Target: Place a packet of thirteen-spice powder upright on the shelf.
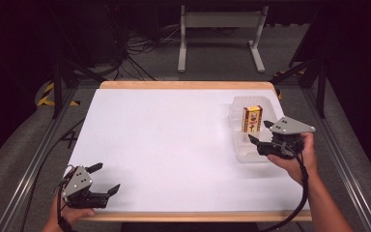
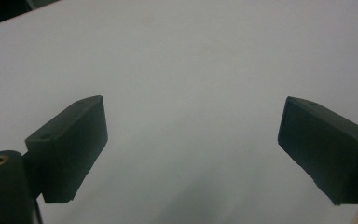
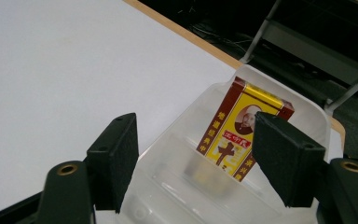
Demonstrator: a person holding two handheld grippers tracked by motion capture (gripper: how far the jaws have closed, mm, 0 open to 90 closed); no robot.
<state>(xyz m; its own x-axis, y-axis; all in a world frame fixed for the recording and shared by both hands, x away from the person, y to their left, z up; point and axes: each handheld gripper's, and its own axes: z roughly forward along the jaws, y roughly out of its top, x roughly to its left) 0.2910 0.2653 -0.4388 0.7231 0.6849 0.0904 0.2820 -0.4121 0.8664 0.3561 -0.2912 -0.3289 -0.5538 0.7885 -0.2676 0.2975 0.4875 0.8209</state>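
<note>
Standing in the clear tub [image 1: 241,150], the yellow box [image 1: 251,119] faces the spread right claw [image 1: 259,132].

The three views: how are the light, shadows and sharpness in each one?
High view: the white rectangular table top is bright and evenly lit, its surroundings dark; the left tool casts a faint shadow. Left gripper view: dimmer and greyish, with a soft shadow at the bottom. Right gripper view: the yellow and maroon printed box is fairly sharp, but blurred through the translucent plastic tray.

Black hand-held gripper [image 1: 265,131], grey triangular plate, trailing cable.
</note>
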